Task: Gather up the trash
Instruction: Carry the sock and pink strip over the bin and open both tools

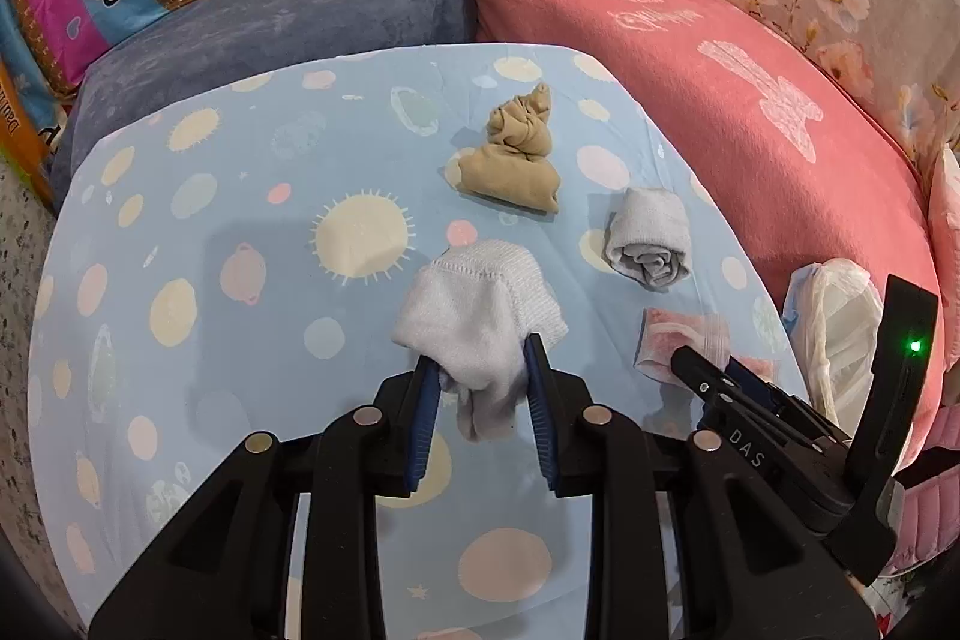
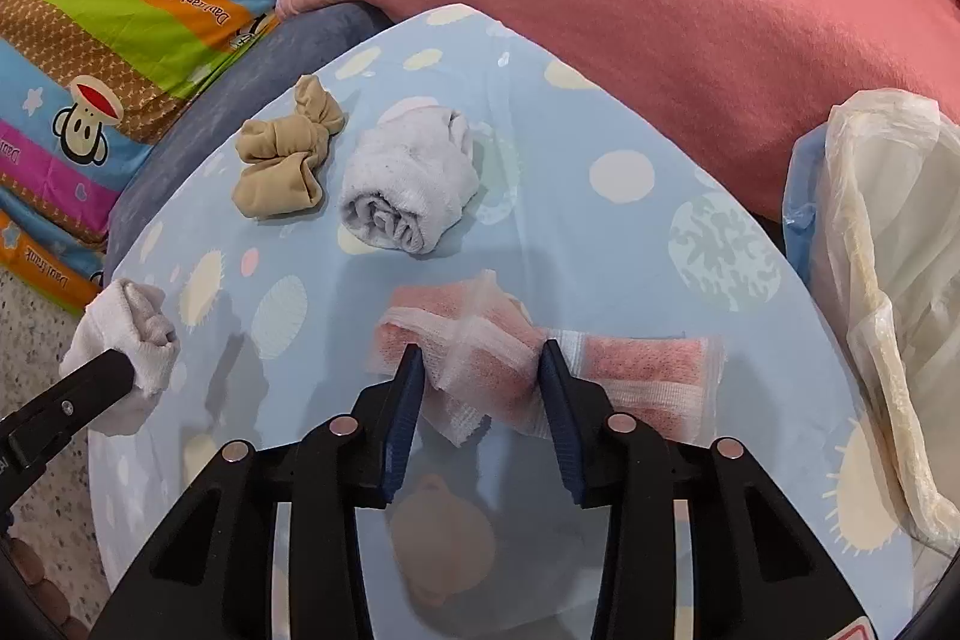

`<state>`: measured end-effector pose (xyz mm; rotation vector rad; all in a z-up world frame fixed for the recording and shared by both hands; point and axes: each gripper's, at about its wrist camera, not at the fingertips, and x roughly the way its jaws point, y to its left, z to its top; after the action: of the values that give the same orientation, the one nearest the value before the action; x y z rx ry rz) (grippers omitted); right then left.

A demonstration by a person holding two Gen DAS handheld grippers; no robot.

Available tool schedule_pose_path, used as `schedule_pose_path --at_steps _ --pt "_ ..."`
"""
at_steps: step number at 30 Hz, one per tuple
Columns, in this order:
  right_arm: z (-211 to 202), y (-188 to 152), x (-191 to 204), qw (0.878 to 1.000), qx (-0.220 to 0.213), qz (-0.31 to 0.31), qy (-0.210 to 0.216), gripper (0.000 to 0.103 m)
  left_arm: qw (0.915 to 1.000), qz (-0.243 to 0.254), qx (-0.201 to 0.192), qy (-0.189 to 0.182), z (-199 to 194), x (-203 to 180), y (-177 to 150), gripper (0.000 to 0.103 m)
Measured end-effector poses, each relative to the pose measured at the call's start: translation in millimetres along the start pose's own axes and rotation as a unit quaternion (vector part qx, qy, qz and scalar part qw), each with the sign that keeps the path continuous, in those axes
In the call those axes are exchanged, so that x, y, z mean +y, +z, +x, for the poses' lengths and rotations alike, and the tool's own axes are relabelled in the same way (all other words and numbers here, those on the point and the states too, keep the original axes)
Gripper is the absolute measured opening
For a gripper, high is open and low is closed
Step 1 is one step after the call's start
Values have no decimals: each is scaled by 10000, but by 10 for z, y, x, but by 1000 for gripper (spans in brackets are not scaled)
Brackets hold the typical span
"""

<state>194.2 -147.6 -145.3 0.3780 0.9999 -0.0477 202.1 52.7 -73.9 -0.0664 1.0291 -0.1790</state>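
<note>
My left gripper [image 1: 480, 370] is shut on a white sock [image 1: 474, 316], which bunches above the blue pads over the round table; the sock [image 2: 129, 334] also shows at the left of the right wrist view. My right gripper [image 2: 480, 358] straddles a pink and white gauze pad [image 2: 648, 358] lying on the table, its pads pressing the bunched middle. In the left wrist view that gripper [image 1: 714, 370] sits at the lower right over the same pad [image 1: 666, 340]. A white plastic bag [image 2: 888, 280] hangs open at the table's right edge.
A tan knotted sock [image 2: 288, 160] and a rolled grey-white sock [image 2: 408, 184] lie further back on the blue spotted table [image 2: 630, 232]. A pink blanket [image 2: 660, 10], a blue cushion [image 1: 270, 22] and colourful cartoon bedding [image 2: 120, 10] ring the table's far side.
</note>
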Motion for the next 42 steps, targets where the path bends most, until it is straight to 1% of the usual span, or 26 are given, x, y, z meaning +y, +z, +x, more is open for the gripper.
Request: schedule_pose_path --at_steps 1,3,4,5,9,12,21,29,36,42 --pt "2 -3 -7 10000 32 1 38 26 10000 8 12 -5 7 -11 -6 27" --pt "-23 -7 -31 9999 42 51 112 19 10000 40 14 -13 0 -36 -15 27" --pt "-44 -2 -37 9999 32 55 139 14 10000 54 9 -20 -10 -53 -20 27" --pt "-80 2 -41 9999 8 49 143 13 10000 67 3 -35 -24 -70 -22 27" --pt "-303 42 -65 9996 -192 49 194 13 9998 171 -81 -75 -124 -181 -29 27" --pt "-549 96 -95 9988 -419 57 257 13 9995 261 -153 -115 -214 -294 -27 27" --pt "-1366 233 -259 9926 -1166 7 346 13 9965 681 -386 -291 -515 -817 -75 27" --pt "-1929 288 -635 9858 -1657 153 232 13 9907 1131 -482 -589 -679 -1391 -135 27" --pt "-2209 311 -1049 9806 -1913 428 2 13 9833 1512 -465 -899 -709 -1916 -175 27" --pt "-2346 285 -1396 9765 -2026 699 -217 13 9766 1779 -391 -1145 -668 -2257 -220 27"
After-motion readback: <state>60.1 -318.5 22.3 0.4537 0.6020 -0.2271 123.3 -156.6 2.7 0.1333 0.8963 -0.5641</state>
